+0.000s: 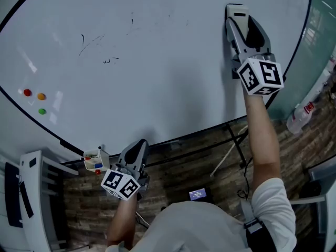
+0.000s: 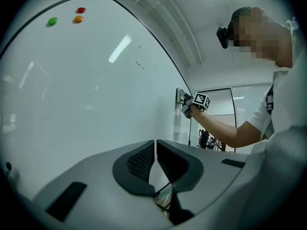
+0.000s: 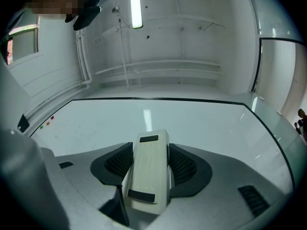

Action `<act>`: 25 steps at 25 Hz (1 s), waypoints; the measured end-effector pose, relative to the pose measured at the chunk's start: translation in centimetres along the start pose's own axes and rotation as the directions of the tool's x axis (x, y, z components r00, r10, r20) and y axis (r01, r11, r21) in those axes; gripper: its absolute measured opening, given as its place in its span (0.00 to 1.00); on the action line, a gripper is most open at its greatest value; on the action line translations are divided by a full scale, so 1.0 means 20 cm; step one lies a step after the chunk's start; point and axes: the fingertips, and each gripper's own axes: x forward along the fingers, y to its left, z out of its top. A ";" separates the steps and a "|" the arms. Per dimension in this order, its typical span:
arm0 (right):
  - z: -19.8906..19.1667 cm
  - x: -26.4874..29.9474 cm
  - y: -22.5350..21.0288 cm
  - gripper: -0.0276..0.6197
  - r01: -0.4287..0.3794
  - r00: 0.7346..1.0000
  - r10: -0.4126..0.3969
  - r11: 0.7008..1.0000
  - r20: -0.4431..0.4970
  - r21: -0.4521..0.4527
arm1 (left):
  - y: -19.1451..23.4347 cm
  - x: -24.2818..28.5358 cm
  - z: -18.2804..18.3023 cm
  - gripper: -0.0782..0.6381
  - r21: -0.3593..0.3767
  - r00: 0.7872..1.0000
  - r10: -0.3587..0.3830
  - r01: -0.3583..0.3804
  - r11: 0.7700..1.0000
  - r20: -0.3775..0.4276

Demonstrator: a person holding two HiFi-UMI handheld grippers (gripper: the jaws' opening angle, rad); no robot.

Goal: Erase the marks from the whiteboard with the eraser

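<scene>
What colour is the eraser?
The eraser is cream, with two small black patches. It shows best in the right gripper view.

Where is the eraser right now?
The eraser is clamped in the right gripper, held at the whiteboard near its right edge in the head view, well right of the pen marks.

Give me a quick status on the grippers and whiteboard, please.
Right gripper shut on eraser, up at whiteboard. Left gripper shut, empty, below the board. Marks unerased, left of eraser. Nothing between them.
</scene>
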 end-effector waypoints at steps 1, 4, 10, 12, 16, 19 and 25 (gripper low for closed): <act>-0.01 -0.01 -0.03 0.43 0.015 1.000 -0.015 1.000 -0.004 0.000 | 0.00 0.00 0.00 0.12 0.000 1.000 0.000 0.000 1.000 0.001; -0.03 -0.04 -0.13 0.43 0.068 0.997 -0.068 0.998 -0.021 0.009 | 0.01 -0.02 0.00 0.12 0.000 1.000 0.001 -0.001 1.000 0.000; -0.06 -0.10 -0.28 0.43 0.164 0.984 -0.162 0.986 -0.072 0.026 | -0.01 -0.03 -0.01 0.12 0.008 1.000 -0.022 0.022 1.000 -0.007; -0.06 -0.11 -0.32 0.43 0.195 0.977 -0.192 0.980 -0.090 0.028 | -0.01 -0.03 -0.01 0.12 0.000 1.000 -0.019 0.019 1.000 -0.007; -0.01 -0.14 -0.38 0.43 0.226 0.971 -0.220 0.972 -0.090 0.067 | -0.01 -0.04 -0.01 0.12 -0.010 1.000 -0.013 0.013 1.000 -0.006; 0.02 -0.15 -0.37 0.43 0.222 0.973 -0.214 0.969 -0.083 0.104 | -0.02 -0.05 -0.01 0.12 -0.008 1.000 -0.022 0.022 1.000 -0.005; 0.09 -0.09 -0.20 0.43 0.164 0.985 -0.157 0.980 -0.071 0.109 | -0.03 -0.07 0.00 0.12 -0.006 0.999 -0.042 0.042 0.999 -0.003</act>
